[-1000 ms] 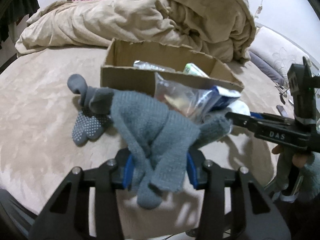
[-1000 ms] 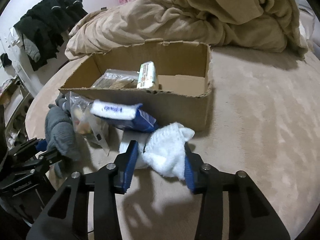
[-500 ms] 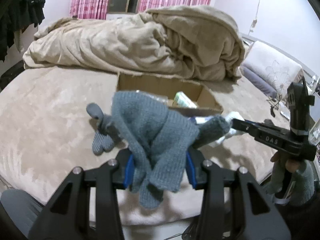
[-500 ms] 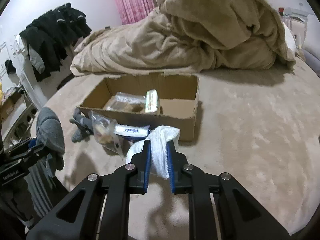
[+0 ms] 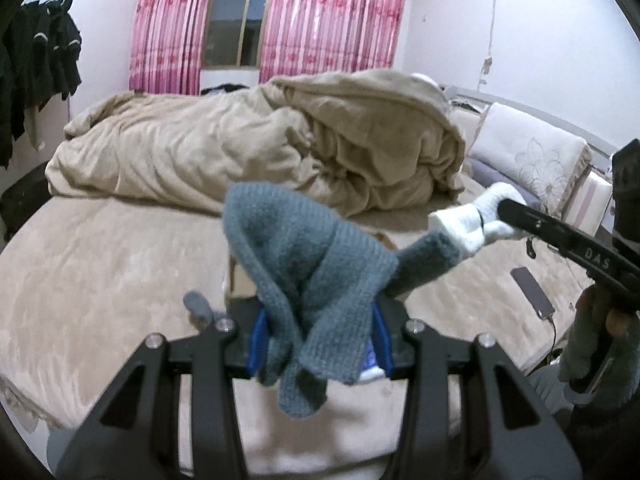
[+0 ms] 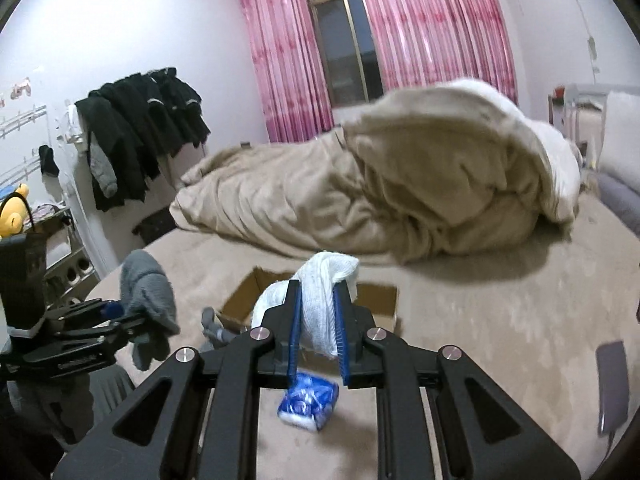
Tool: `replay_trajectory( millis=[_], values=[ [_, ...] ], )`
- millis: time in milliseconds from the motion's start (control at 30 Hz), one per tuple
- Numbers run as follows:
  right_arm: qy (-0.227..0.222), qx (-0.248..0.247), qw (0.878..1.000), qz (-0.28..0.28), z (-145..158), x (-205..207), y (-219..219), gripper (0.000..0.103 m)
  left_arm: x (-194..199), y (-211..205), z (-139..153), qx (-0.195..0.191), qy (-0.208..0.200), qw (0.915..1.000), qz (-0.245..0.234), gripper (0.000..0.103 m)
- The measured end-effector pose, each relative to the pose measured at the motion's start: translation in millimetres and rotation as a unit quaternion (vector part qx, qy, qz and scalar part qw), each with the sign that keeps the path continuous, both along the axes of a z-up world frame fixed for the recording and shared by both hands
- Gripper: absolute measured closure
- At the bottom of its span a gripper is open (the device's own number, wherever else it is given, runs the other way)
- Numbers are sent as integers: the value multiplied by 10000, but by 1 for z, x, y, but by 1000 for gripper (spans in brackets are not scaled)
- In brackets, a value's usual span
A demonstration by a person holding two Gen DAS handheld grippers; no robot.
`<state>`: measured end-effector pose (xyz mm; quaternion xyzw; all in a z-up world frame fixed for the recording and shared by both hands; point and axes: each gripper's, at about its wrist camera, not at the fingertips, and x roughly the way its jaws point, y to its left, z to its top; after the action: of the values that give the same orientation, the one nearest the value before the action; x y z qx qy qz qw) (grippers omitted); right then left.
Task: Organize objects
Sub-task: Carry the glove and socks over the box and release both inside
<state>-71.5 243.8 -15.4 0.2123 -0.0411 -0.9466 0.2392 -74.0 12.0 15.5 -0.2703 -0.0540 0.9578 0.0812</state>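
Two walls of pale lilac meet behind a wide bed (image 6: 500, 312) covered in a plush beige sheet. At the far left of the right wrist view, dark clothes (image 6: 140, 128) hang from a wall rack. Pink striped curtains (image 6: 432, 32) frame a dark window at top centre, and a rumpled tan quilt (image 6: 400, 192) is heaped across the middle of the bed.

Low at left in that view, the left gripper (image 6: 132, 320) pinches a grey ribbed knit glove (image 6: 148, 296), which droops limp off its tips. At centre, the right gripper (image 6: 318, 328) has its blue pads closed tight on a white knit glove (image 6: 320, 300), bunched and soft, held above an open brown cardboard box (image 6: 384, 300) on the bed. Another grey glove (image 6: 212, 324) lies just left of the box, a blue and white packet (image 6: 308, 404) lies below the fingers, and a dark phone (image 6: 610, 380) lies at lower right.

From the left wrist view, the grey glove (image 5: 308, 280) fills the centre and hides most of the box, clamped in the left gripper (image 5: 320, 344). At right, the right gripper (image 5: 496, 216) carries the white glove (image 5: 472, 220) before a pale embroidered pillow (image 5: 528, 160).
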Motion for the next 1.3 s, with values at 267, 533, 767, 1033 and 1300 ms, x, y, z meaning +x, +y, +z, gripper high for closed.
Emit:
replay_trajectory(
  millis=[267,533,767,1033,1300],
  values=[
    [-32,-6,10000,12,2,-48,-10,87,-42,2,9,33,166,9998,-115,59],
    [-481,212,9981,-306,-39,-104,-27,87,-106,0,-25,-90,-123,9999,-16,59],
    [-919,525,9930,-526,-91,-140,-39,86,-167,-15,-82,-294,-736,9961,383,57],
    [-1271,471,9874,-812,-120,-156,-30,58,-187,-20,-111,-484,-1200,9899,577,42],
    [-962,143,9909,-934,-103,-138,-14,25,-154,-17,-82,-418,-849,9934,649,13]
  ],
)
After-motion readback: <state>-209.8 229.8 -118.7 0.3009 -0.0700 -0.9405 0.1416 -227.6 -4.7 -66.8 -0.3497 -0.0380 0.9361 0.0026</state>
